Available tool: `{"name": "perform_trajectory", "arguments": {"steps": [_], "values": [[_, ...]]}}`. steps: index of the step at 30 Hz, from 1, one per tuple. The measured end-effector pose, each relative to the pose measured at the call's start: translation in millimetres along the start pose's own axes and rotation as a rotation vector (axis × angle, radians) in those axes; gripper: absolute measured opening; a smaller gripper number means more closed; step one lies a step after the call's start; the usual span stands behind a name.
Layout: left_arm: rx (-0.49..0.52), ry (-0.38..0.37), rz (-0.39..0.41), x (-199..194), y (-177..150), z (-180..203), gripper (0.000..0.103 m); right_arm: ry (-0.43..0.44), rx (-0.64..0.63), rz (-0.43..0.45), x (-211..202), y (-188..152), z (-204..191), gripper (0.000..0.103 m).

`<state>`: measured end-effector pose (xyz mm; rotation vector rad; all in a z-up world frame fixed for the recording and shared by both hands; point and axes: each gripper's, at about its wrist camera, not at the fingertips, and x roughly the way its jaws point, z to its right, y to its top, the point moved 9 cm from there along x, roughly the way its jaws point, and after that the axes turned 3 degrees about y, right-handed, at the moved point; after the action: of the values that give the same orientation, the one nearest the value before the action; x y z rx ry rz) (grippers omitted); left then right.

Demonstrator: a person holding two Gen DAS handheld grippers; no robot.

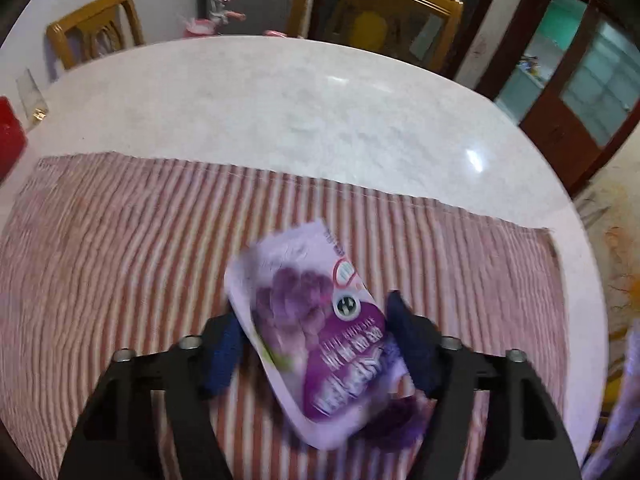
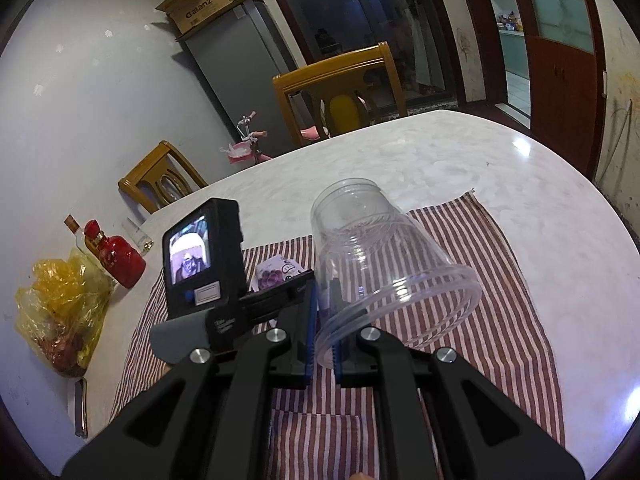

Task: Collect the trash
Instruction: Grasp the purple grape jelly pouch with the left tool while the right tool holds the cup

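Note:
A purple and white snack wrapper (image 1: 320,328) sits between the blue pads of my left gripper (image 1: 316,320), above the red-striped cloth (image 1: 120,240); the jaws are wide and the picture is blurred, so I cannot tell if they grip it. The wrapper also shows in the right wrist view (image 2: 276,274), beyond the left gripper's camera body (image 2: 204,256). My right gripper (image 2: 324,320) is shut on the rim of a clear plastic cup (image 2: 380,256), held tilted above the cloth (image 2: 500,320).
A white marble table (image 1: 320,112) carries the cloth. At its left edge stand a red bottle (image 2: 120,256), a clear bottle (image 2: 76,232), a small glass (image 2: 138,234) and a yellow plastic bag (image 2: 60,312). Wooden chairs (image 2: 340,88) stand behind the table.

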<state>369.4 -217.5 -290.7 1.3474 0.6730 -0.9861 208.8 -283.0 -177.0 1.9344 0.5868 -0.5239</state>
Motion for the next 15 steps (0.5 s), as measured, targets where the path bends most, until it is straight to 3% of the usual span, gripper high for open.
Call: {"name": "perform_trajectory", "arguments": {"steps": [9,15], "values": [[0.043,0.019,0.063,-30.9,-5.9,-10.1,0.056,0.014,0.01,0.0,-3.1,-1.0,0.6,0.008],[0.207,0.073,0.103,-61.1,-22.6,-12.3,0.056,0.021,0.014,-0.021,0.0,-7.0,1.3,0.008]]}}
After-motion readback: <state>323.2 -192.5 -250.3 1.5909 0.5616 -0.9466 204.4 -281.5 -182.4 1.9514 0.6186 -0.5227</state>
